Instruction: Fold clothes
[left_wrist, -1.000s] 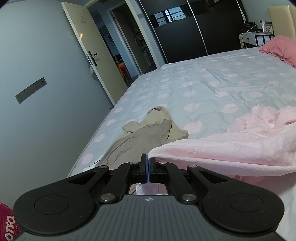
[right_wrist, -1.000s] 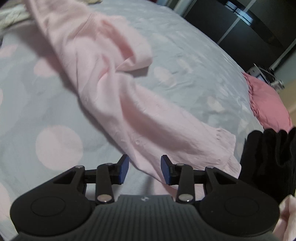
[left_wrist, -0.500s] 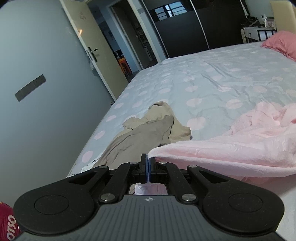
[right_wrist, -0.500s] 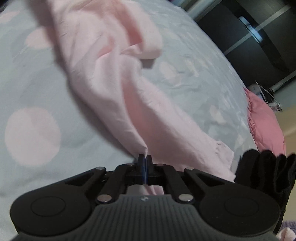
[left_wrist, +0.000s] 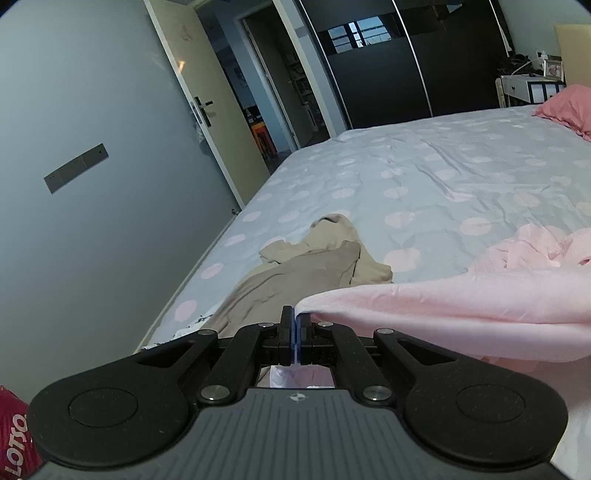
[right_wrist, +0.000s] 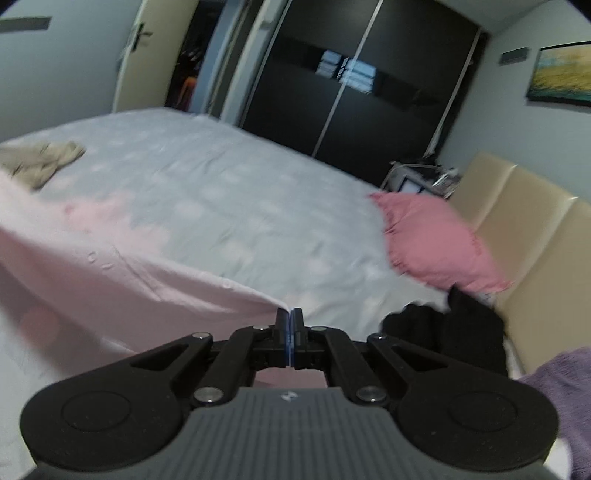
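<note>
Left wrist: left tool (left_wrist: 295, 325) pressed together, pinching an edge of the pink garment (left_wrist: 461, 299). Cloth runs off to the right, lifted clear of the bed (left_wrist: 406, 177) near the tool; a crumpled part lies on the bed toward its right side. Beige garment (left_wrist: 303, 273) is heaped, unfolded, near the bed's left edge. No fold made yet, by my read: this is the pick-up-and-spread stage, and both items are left to do. Versus a second ago: tool pinches the same spot, view barely shifts, pink cloth sits a bit higher and tauter.

Right wrist: right tool (right_wrist: 290, 328) pressed together on another edge of the pink garment (right_wrist: 110, 269), which stretches left as a raised sheet. Frame is motion-blurred. Beige garment (right_wrist: 40, 160) shows at the bed's far left edge, pink pillow (right_wrist: 436, 240) at the headboard end, a black garment (right_wrist: 443, 332) just right of the tool. Versus a second ago: fingers were spread over the cloth lying flat on the bed (right_wrist: 221, 192); now they're clamped, and the view has swung up from the mattress to the room, so the garment hangs between both tools.
</note>
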